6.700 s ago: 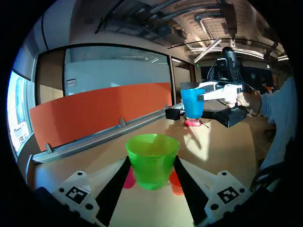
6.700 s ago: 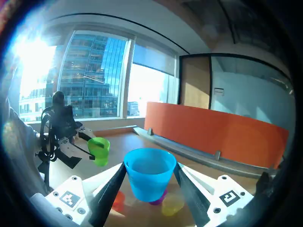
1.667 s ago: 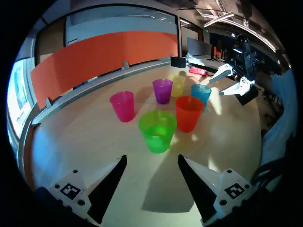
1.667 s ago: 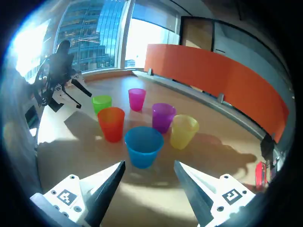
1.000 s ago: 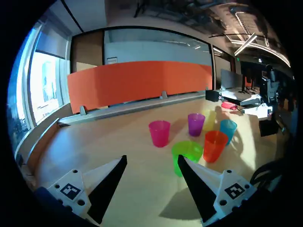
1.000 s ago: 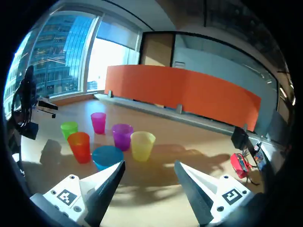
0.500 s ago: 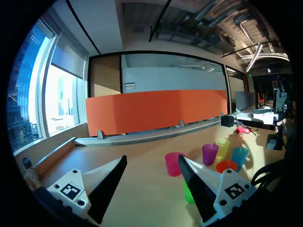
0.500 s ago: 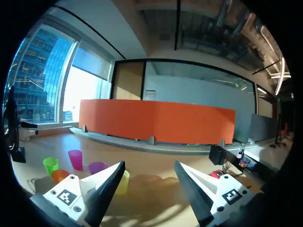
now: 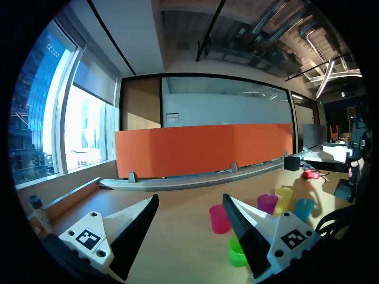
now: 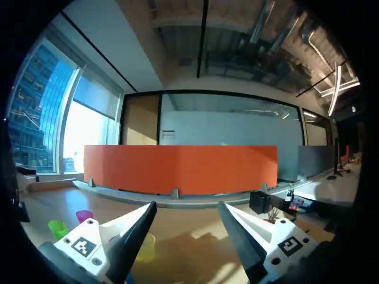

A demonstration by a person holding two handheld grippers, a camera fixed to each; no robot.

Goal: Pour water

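An orange partition (image 9: 203, 149) runs along the far edge of a pale wooden table (image 9: 184, 232). At its foot lies a grey rail (image 9: 189, 181) with small upright clips. Behind and above the partition stands a glass wall (image 9: 227, 111) bearing a small sign (image 9: 172, 117), with a wood panel (image 9: 139, 106) at its left. Left of the partition, tall windows (image 9: 85, 128) let in bright daylight; the right gripper view shows glass towers (image 10: 23, 132) outside. Off the partition's right end sit a black box (image 9: 292, 163) and, nearer, a red item (image 9: 311, 174) with a cord. High above the partition hang bare ceiling pipes (image 9: 275, 28) and a strip light (image 9: 326, 78).
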